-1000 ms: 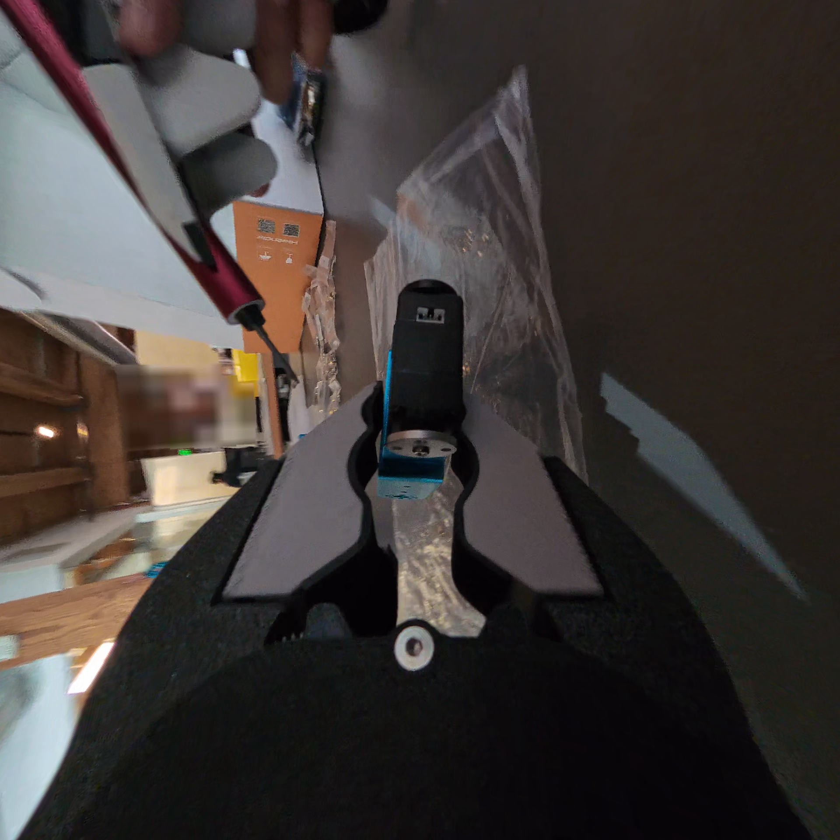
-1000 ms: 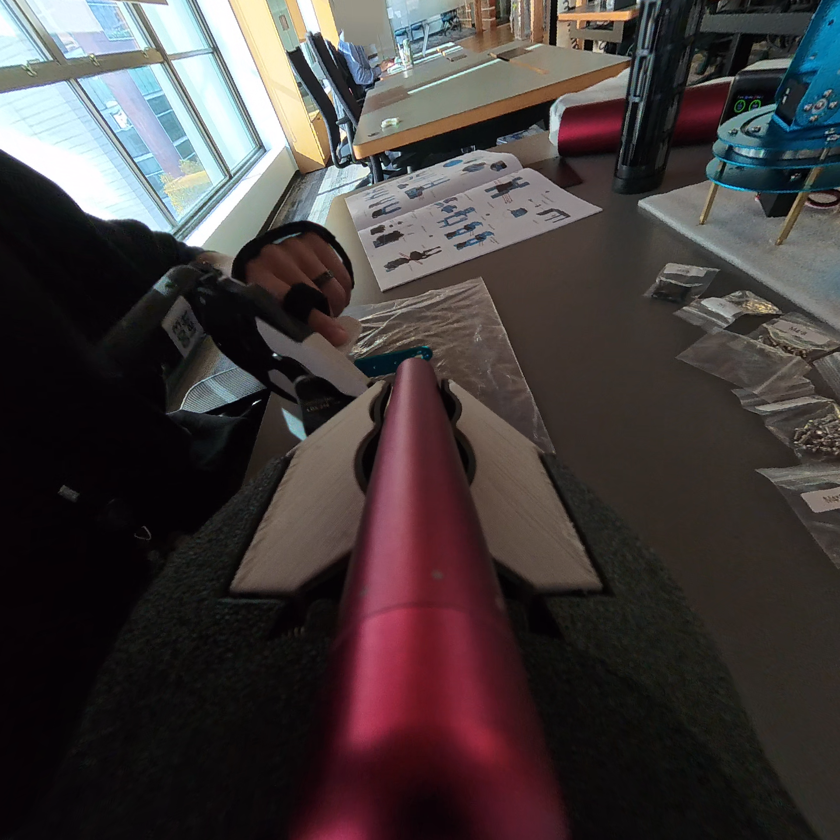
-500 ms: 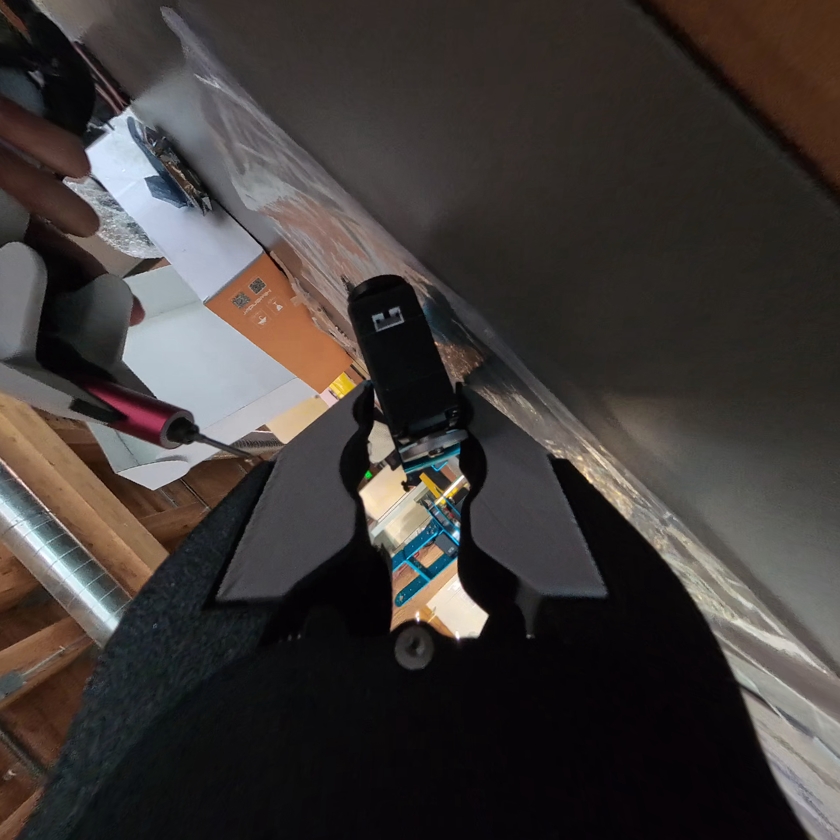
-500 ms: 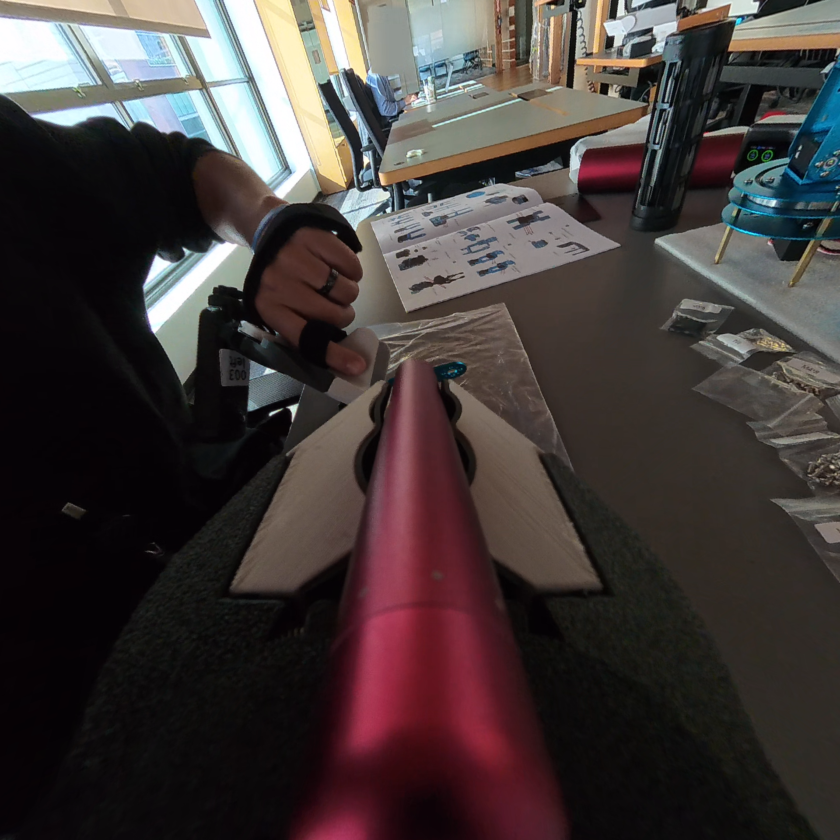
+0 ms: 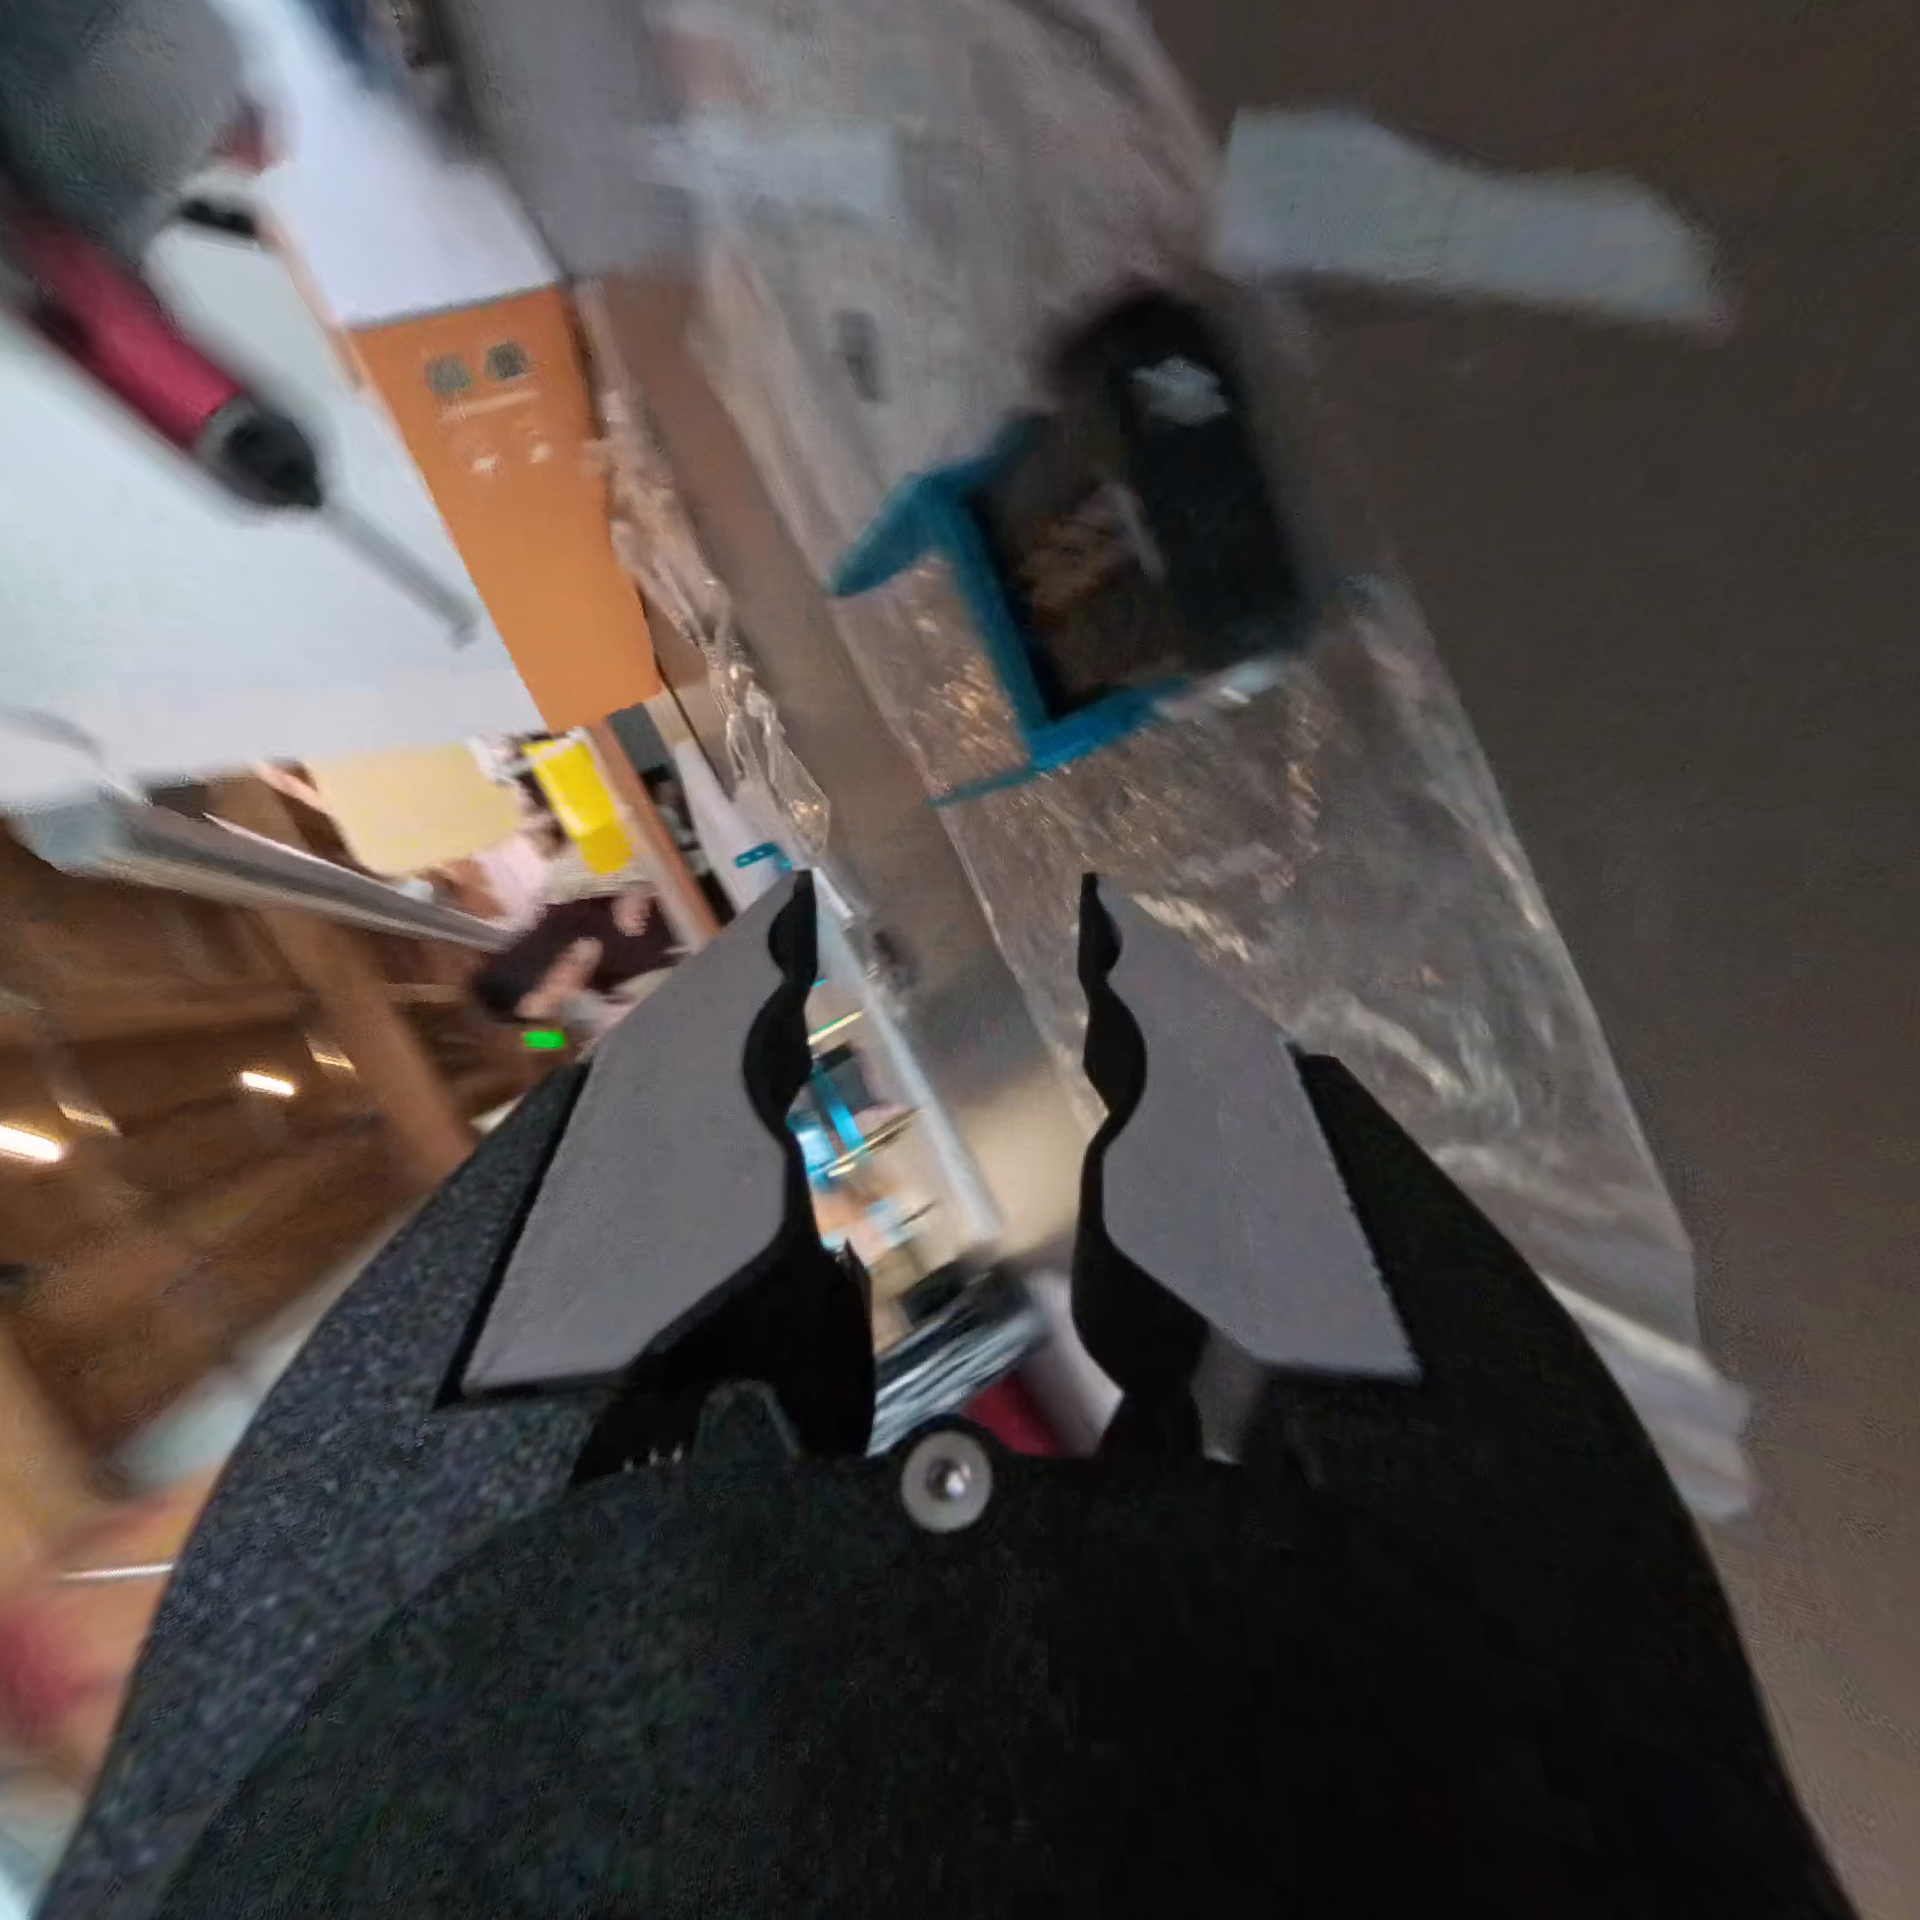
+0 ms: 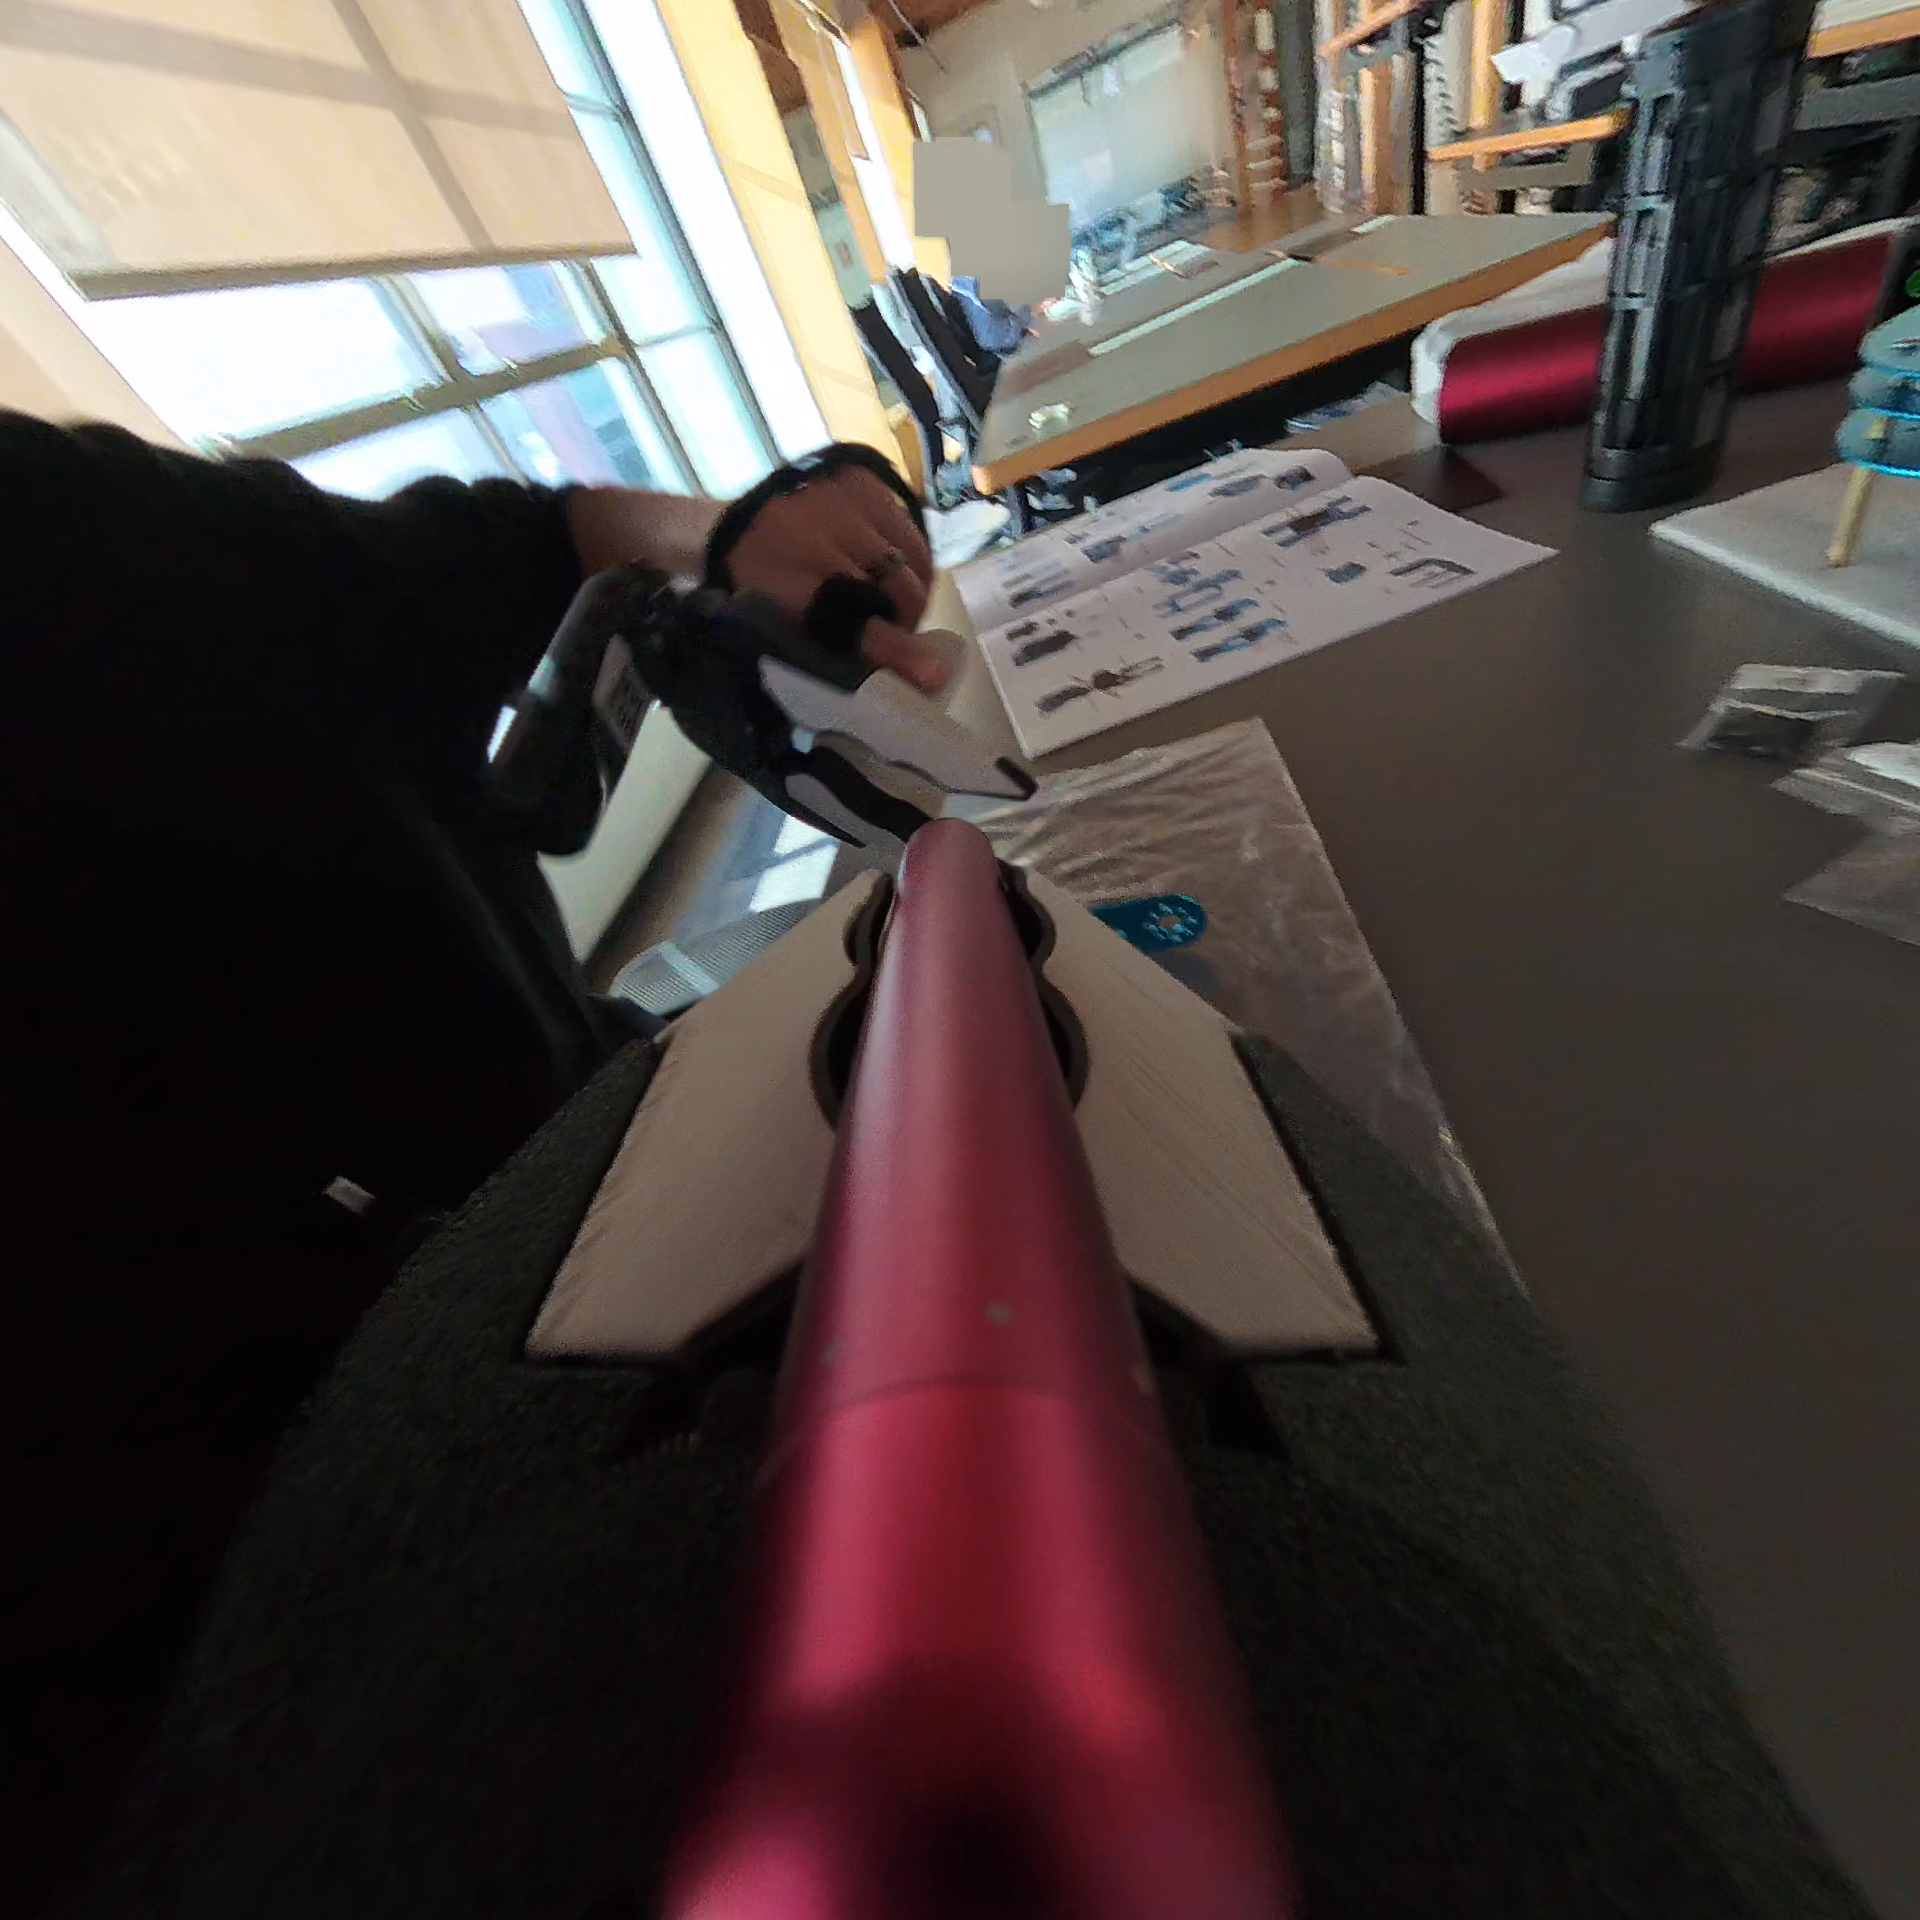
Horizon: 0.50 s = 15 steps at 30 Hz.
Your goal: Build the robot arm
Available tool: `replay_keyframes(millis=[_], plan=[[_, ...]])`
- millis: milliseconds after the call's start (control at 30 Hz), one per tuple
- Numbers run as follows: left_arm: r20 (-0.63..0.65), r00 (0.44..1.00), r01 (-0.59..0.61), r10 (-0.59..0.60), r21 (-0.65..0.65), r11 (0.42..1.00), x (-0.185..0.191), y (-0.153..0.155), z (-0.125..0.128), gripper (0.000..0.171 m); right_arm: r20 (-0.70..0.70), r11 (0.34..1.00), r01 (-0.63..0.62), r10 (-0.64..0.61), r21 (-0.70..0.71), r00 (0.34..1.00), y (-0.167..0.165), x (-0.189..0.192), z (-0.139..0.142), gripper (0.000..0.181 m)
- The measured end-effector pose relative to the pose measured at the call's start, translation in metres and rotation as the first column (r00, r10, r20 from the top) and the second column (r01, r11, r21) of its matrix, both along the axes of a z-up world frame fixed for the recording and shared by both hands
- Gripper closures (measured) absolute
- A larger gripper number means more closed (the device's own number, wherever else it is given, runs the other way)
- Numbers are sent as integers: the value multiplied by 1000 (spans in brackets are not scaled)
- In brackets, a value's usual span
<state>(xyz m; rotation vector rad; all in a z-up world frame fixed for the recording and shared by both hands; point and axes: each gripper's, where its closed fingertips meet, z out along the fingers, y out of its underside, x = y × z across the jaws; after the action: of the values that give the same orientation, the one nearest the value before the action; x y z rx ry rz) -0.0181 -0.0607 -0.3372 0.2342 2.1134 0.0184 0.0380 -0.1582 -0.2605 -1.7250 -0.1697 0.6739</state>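
Observation:
My left gripper (image 5: 945, 894) is open and empty. Ahead of it, a black servo motor in a blue bracket (image 5: 1122, 540) lies apart from the jaws over a clear plastic bag (image 5: 1351, 935) on the dark table; the view is blurred. My right gripper (image 6: 951, 883) is shut on a red screwdriver (image 6: 966, 1299), whose tip is hidden behind its body. The screwdriver also shows in the left wrist view (image 5: 156, 353), at the upper left. The blue bracket (image 6: 1164, 920) shows just right of my right fingers. A hand holds the left gripper (image 6: 894, 748) just beyond the screwdriver.
An open instruction booklet (image 6: 1226, 603) lies past the plastic bag (image 6: 1195, 810). Small bags of parts (image 6: 1787, 707) lie at the right. A black cylinder (image 6: 1683, 260) stands at the back right. An orange-and-white box (image 5: 499, 436) is beside the bag. To the blue bracket (image 6: 1164, 920): left tips about 6 centimetres, right tips about 15 centimetres.
My left gripper has opened and let go of the servo with its blue bracket, which now lies ahead on the plastic bag. The right gripper still holds the screwdriver.

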Motion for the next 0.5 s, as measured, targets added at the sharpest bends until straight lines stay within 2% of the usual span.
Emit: replay_keyframes(millis=[33, 67, 133, 200, 267, 300, 433, 500], plan=[[-35, 999, -36, 30, -196, 980, 1, -7, 12, 124, -37, 1000, -25, 25, 18, 999, 1, -4, 4, 160], [-72, 996, -70, 45, -398, 915, 3, -16, 28, 126, -78, 998, -49, 52, 41, 996, 3, -8, 9, 159], [-125, 992, -107, 23, -720, 686, 8, -31, 64, 129, -151, 991, -100, 112, 86, 982, 5, -17, 18, 159], [-194, 977, -131, -87, -872, 471, 4, -44, 84, 130, -187, 982, -145, 166, 124, 968, 6, -24, 25, 159], [-221, 953, -140, -209, -930, 341, -4, -54, 93, 131, -204, 978, -154, 181, 144, 962, 9, -26, 27, 159], [-219, 944, -134, -249, -939, 318, -7, -57, 93, 132, -217, 975, -165, 194, 146, 957, 10, -28, 28, 159], [-124, 963, -19, -240, -918, 397, -8, -55, 84, 143, -250, 972, -186, 218, 147, 943, 12, -28, 27, 159], [-124, 953, -3, -277, -916, 400, -13, -59, 82, 145, -256, 973, -189, 218, 133, 942, 14, -27, 24, 159]])
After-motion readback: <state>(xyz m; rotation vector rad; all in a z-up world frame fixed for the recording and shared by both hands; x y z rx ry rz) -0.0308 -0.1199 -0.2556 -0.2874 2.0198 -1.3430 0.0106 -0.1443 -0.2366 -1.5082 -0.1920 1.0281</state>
